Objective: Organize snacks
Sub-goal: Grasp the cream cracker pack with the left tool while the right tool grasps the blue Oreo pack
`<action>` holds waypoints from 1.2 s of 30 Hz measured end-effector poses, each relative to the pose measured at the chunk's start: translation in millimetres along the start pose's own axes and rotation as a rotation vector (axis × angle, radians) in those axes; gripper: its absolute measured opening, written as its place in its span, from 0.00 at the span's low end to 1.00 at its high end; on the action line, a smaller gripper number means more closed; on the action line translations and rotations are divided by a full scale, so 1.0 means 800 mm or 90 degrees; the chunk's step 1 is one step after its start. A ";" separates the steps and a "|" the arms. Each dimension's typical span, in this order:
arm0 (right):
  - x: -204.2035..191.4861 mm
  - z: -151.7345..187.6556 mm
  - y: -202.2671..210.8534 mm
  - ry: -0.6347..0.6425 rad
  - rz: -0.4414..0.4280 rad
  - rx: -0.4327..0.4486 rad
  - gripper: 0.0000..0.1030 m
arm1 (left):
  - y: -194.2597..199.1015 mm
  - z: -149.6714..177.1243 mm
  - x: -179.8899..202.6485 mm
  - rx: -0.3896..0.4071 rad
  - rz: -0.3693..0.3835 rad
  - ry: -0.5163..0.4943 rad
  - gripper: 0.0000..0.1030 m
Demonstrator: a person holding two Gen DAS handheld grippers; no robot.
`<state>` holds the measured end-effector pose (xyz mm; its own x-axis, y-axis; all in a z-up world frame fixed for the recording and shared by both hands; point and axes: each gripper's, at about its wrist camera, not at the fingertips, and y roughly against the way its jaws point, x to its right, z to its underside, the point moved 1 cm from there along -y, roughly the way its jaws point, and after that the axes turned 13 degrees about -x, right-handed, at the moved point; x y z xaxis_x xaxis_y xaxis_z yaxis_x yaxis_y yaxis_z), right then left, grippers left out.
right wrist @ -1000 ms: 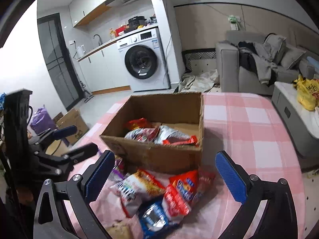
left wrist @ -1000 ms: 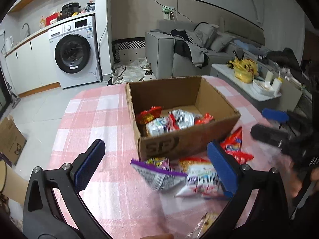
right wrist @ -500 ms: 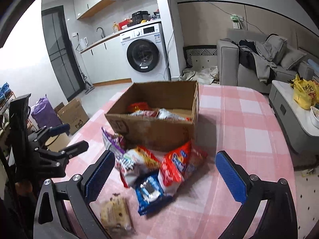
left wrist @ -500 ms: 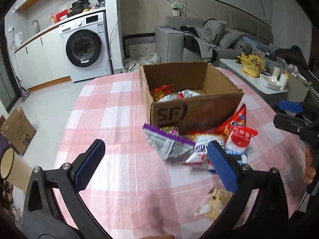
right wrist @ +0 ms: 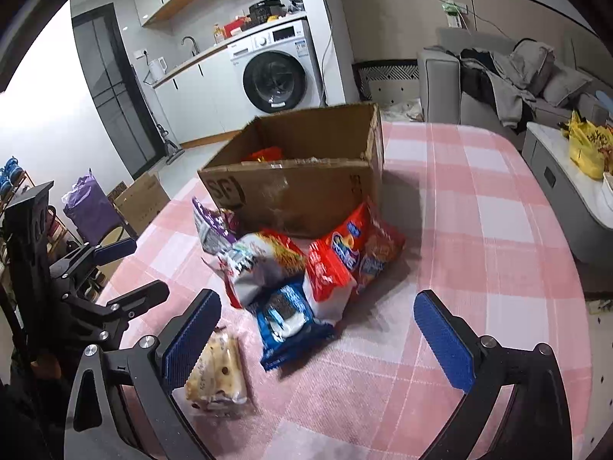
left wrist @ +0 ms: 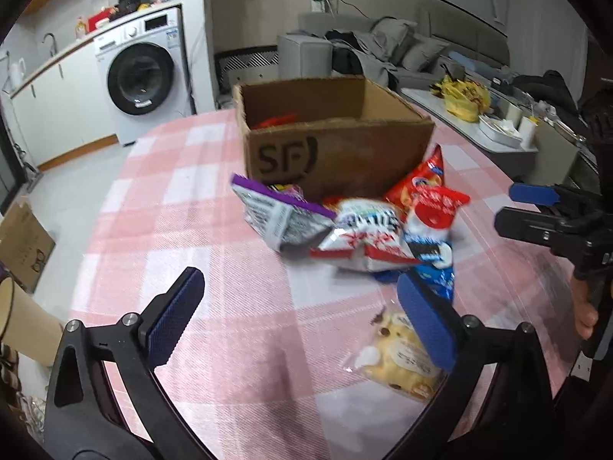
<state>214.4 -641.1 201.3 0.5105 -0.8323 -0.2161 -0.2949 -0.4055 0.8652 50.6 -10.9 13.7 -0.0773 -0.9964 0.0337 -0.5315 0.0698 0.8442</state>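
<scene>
An open cardboard box point(left wrist: 337, 153) marked SF stands on the pink checked tablecloth point(left wrist: 172, 207) with snacks inside; it also shows in the right wrist view point(right wrist: 302, 191). In front of it lies a heap of snack packets: a purple-edged one point(left wrist: 276, 214), a white and red one point(left wrist: 364, 237), red ones point(right wrist: 356, 253), a blue cookie pack point(right wrist: 287, 314) and a clear-wrapped yellow pastry point(right wrist: 216, 375), also in the left wrist view point(left wrist: 398, 356). My left gripper point(left wrist: 302, 318) is open and empty, short of the heap. My right gripper point(right wrist: 318, 337) is open and empty over the blue pack.
A washing machine point(left wrist: 141, 73) and counter stand at the back left, a grey sofa point(left wrist: 383, 50) with clothes behind the box. A low side table point(right wrist: 574, 176) with a yellow bag is to the right. Cardboard boxes point(left wrist: 19, 249) lie on the floor left of the table.
Both grippers have pulled back and down from the box. More of the snack heap and the pastry show in front of the fingers. Both stay open and empty.
</scene>
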 end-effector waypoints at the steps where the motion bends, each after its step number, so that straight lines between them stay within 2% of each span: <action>1: 0.002 0.003 -0.004 -0.003 0.003 -0.006 1.00 | -0.003 0.002 0.003 -0.003 0.002 -0.004 0.98; 7: 0.016 0.015 -0.010 -0.024 0.017 -0.009 1.00 | -0.022 0.012 0.008 -0.032 0.014 -0.023 0.98; 10: 0.019 0.024 -0.019 -0.023 0.030 -0.032 1.00 | -0.028 0.018 0.012 -0.042 0.018 -0.033 0.98; 16: 0.021 0.039 -0.035 -0.022 0.042 -0.055 1.00 | -0.036 0.030 0.032 -0.061 0.054 -0.075 0.98; 23: 0.023 0.045 -0.039 -0.029 0.032 -0.062 1.00 | -0.053 0.040 0.058 -0.091 0.068 -0.123 0.98; 28: 0.023 0.044 -0.039 -0.032 0.033 -0.064 1.00 | -0.059 0.046 0.076 -0.095 0.104 -0.150 0.98; 35: 0.023 0.042 -0.042 -0.036 0.030 -0.068 1.00 | -0.076 0.054 0.102 -0.119 0.083 -0.216 0.98; 36: 0.023 0.042 -0.044 -0.036 0.030 -0.072 1.00 | -0.078 0.053 0.102 -0.118 0.089 -0.215 0.94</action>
<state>207.2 -655.0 151.6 0.4510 -0.8708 -0.1956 -0.2228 -0.3220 0.9201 41.6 -94.7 -58.8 -0.4276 -0.9040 0.0033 -0.3379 0.1632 0.9269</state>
